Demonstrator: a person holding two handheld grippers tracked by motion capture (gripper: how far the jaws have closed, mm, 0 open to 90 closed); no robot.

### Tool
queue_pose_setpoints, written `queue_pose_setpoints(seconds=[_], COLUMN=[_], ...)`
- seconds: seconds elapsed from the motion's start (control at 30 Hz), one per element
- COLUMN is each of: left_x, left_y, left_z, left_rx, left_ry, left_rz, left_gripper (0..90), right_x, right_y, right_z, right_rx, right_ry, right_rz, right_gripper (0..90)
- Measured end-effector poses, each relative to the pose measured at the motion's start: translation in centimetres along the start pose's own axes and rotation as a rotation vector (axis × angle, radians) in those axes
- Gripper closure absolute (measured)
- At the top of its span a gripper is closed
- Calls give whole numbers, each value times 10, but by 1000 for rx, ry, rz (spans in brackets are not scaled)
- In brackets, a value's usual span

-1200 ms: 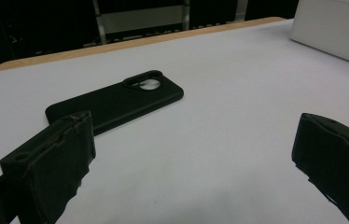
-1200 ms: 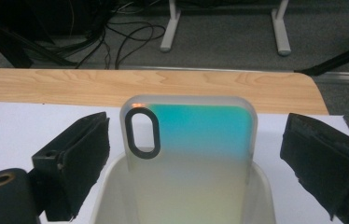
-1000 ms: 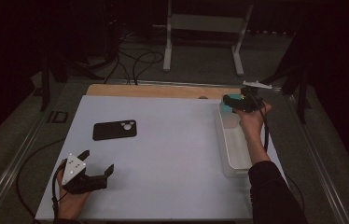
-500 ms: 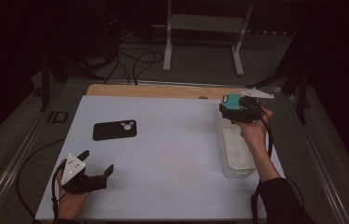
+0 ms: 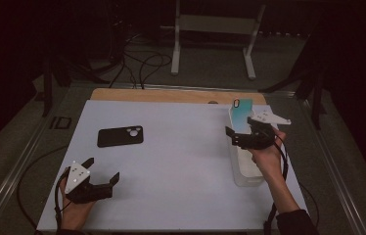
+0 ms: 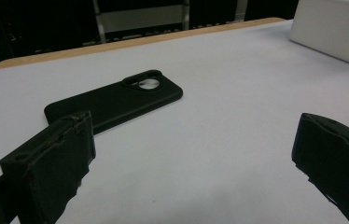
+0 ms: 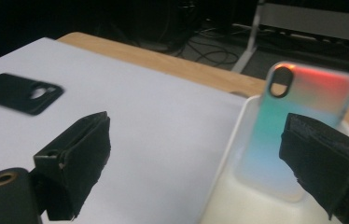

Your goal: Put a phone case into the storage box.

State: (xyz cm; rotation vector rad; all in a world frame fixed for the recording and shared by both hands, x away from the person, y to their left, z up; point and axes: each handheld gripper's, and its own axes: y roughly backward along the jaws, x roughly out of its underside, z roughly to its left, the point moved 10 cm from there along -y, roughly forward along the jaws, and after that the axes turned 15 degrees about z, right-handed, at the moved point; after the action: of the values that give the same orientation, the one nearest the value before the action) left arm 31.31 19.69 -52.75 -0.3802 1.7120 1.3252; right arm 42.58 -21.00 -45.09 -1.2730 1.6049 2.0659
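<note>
A colourful gradient phone case [image 5: 242, 115] stands upright at the far end of a white bin [image 5: 245, 172], leaning on its end wall. My right gripper [image 5: 243, 134] hovers open just in front of it. In the right gripper view the case [image 7: 303, 107] rises from the bin [image 7: 252, 200] beyond the open right gripper [image 7: 198, 126], not touched by either jaw. A black phone case [image 5: 120, 136] lies flat on the white table, camera hole up. My left gripper [image 5: 102, 170] rests open near the front left, with the black case [image 6: 116, 100] ahead of its left jaw.
The white table top [image 5: 181, 161] ends in a wooden strip [image 5: 171, 95] at the far side. Beyond it are cables and a metal stand [image 5: 215, 29] on the dark floor. The bin's wall [image 6: 336, 32] shows at the upper right of the left gripper view.
My right gripper has drawn back from the bin's far end towards the person and now stands open, apart from the colourful case. The left gripper has not moved.
</note>
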Motion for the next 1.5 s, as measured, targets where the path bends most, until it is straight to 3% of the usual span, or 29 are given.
queue_pose_setpoints(seconds=[0.27, 0.4, 0.57, 0.97, 1.13, 1.5], left_x=[1, 0, 0, 0, -1, 0], left_y=[0, -1, -1, -2, 0, -2], left_z=[0, 0, -1, -1, -1, -4], left_rx=[1, 1, 1, 2, 2, 12], left_ry=[-2, -2, -1, -4, -4, -22], left_rz=[4, 3, 3, 9, 5, 18], left_gripper=[1, 1, 1, 1, 1, 1], right_x=[20, 33, 49, 78, 87, 100], right_y=[6, 12, 15, 25, 25, 31], right_z=[14, 26, 33, 37, 35, 36], right_rx=[-21, -56, -59, -61, -61, -73], right_ry=[12, 14, 31, 43, 21, 23], right_rz=[-5, -28, -49, -112, -112, -134], right_gripper=[88, 88, 88, 88, 88, 89])
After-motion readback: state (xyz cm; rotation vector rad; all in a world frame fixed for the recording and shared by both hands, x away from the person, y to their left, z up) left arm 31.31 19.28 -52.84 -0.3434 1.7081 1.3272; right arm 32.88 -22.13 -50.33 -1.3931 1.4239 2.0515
